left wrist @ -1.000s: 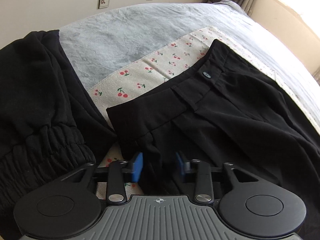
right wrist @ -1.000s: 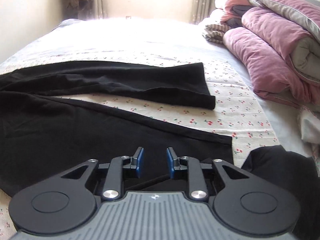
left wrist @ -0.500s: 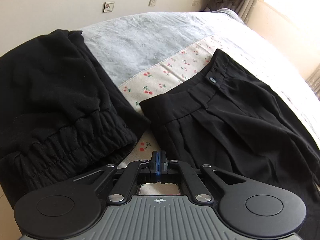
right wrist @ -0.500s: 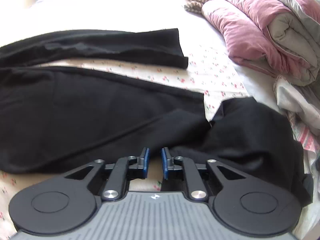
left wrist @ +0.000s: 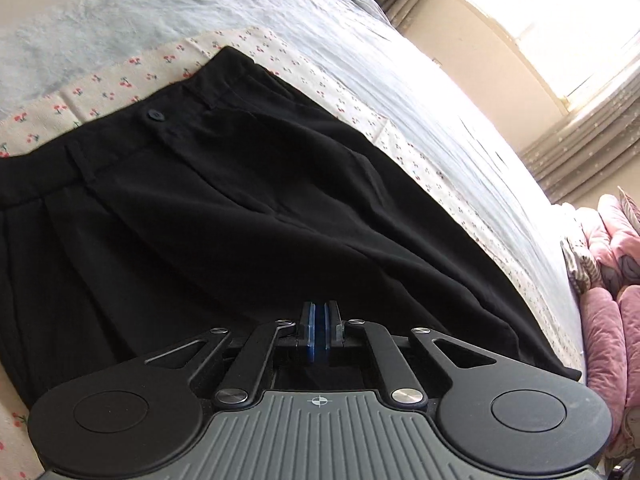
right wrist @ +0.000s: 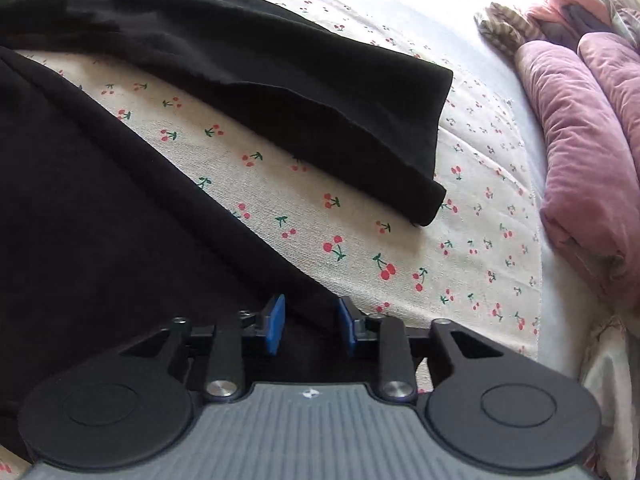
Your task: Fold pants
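Note:
Black pants (left wrist: 224,208) lie spread on a cherry-print sheet, waistband with a dark button (left wrist: 155,115) at the upper left in the left wrist view. My left gripper (left wrist: 319,332) is shut with its blue pads pressed together, low over the pants' near side; no cloth shows between the pads. In the right wrist view the far leg (right wrist: 304,92) ends in a hem at the right, and the near leg (right wrist: 100,216) fills the left. My right gripper (right wrist: 310,326) is open, its pads straddling the near leg's edge.
The cherry-print sheet (right wrist: 360,240) lies over a pale blue bed cover (left wrist: 120,28). Folded pink quilts (right wrist: 592,132) are stacked at the right side of the bed. A bright window with curtains (left wrist: 580,92) stands beyond the bed.
The left gripper, open a second ago, has shut and swung right, so the other black garment left its view. The right gripper moved closer to the near leg and opened wider.

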